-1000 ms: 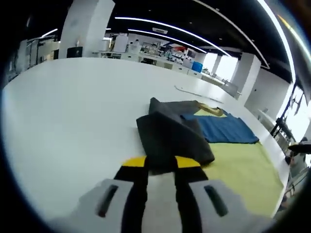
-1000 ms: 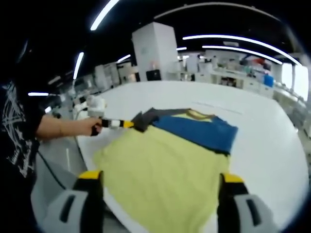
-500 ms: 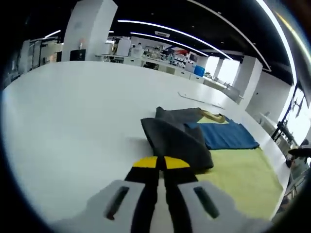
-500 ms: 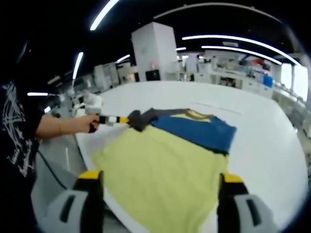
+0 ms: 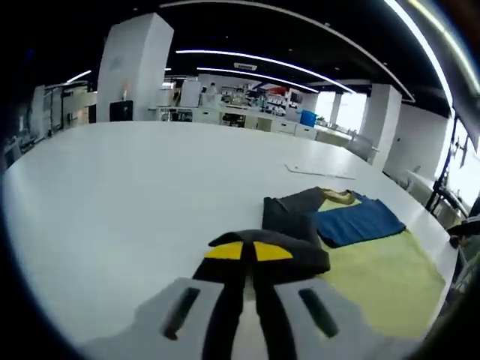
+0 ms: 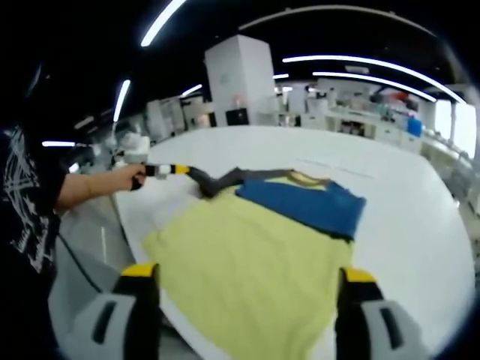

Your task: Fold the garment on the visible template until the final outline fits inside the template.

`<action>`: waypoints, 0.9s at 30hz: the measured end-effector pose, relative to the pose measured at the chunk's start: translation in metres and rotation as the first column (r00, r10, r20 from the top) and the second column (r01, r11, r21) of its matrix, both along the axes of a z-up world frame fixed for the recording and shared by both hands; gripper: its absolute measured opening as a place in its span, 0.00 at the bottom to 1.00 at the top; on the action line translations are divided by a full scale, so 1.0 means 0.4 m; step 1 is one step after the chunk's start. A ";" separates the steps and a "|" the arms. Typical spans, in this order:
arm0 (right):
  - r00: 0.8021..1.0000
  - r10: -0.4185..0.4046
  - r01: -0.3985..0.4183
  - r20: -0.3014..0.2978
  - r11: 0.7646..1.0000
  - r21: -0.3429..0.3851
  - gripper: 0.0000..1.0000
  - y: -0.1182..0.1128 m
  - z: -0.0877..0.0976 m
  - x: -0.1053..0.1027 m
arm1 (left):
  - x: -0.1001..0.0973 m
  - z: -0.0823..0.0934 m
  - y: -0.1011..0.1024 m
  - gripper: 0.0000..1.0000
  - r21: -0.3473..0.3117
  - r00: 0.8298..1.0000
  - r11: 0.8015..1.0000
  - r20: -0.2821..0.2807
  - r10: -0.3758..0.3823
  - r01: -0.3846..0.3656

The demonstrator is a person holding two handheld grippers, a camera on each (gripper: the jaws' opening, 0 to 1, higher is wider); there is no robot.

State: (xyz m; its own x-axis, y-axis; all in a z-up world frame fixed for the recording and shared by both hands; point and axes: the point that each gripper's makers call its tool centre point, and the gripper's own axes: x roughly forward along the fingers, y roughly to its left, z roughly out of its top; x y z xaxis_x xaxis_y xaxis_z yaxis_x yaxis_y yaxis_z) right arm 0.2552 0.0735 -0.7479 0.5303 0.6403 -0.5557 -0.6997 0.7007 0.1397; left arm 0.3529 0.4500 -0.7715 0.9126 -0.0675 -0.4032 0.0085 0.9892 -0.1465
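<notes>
The left gripper (image 5: pixel 248 251) has its jaws pressed together on the dark grey sleeve (image 5: pixel 289 247) of the garment (image 6: pixel 262 247). Since a second ago it has pulled that sleeve outward: in the right gripper view the left gripper (image 6: pixel 174 170) sits farther toward 10 o'clock and the sleeve (image 6: pixel 217 180) is stretched thin, probably off the white table (image 6: pixel 420 225). The yellow body and blue panel (image 6: pixel 304 204) lie flat as before. The right gripper (image 6: pixel 244 281) hovers with jaws spread wide at 6 o'clock.

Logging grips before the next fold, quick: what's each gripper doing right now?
Left gripper: shut on the garment's dark sleeve.
Right gripper: open, holding nothing, above the yellow template.
</notes>
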 end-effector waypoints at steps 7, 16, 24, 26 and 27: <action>1.000 -0.003 0.003 -0.004 1.000 -0.003 0.99 -0.006 -0.005 -0.002 | -0.008 0.015 0.080 0.00 0.027 0.999 0.999 0.005 0.037 -0.037; 1.000 -0.011 0.011 -0.005 1.000 -0.006 0.99 -0.013 -0.008 0.001 | -0.031 0.005 0.166 0.00 0.051 0.996 0.995 -0.014 0.088 -0.087; 1.000 -0.023 0.023 -0.014 1.000 -0.010 0.99 -0.017 -0.013 0.006 | -0.054 -0.045 0.243 0.00 0.095 0.987 0.986 -0.074 0.141 -0.133; 1.000 -0.023 0.023 -0.013 1.000 -0.009 0.99 -0.019 -0.012 0.008 | -0.056 -0.062 0.262 0.00 0.123 0.984 0.983 -0.097 0.148 -0.136; 1.000 -0.024 0.024 -0.011 1.000 -0.009 0.99 -0.020 -0.010 0.009 | -0.056 -0.071 0.272 0.00 0.128 0.983 0.982 -0.105 0.151 -0.137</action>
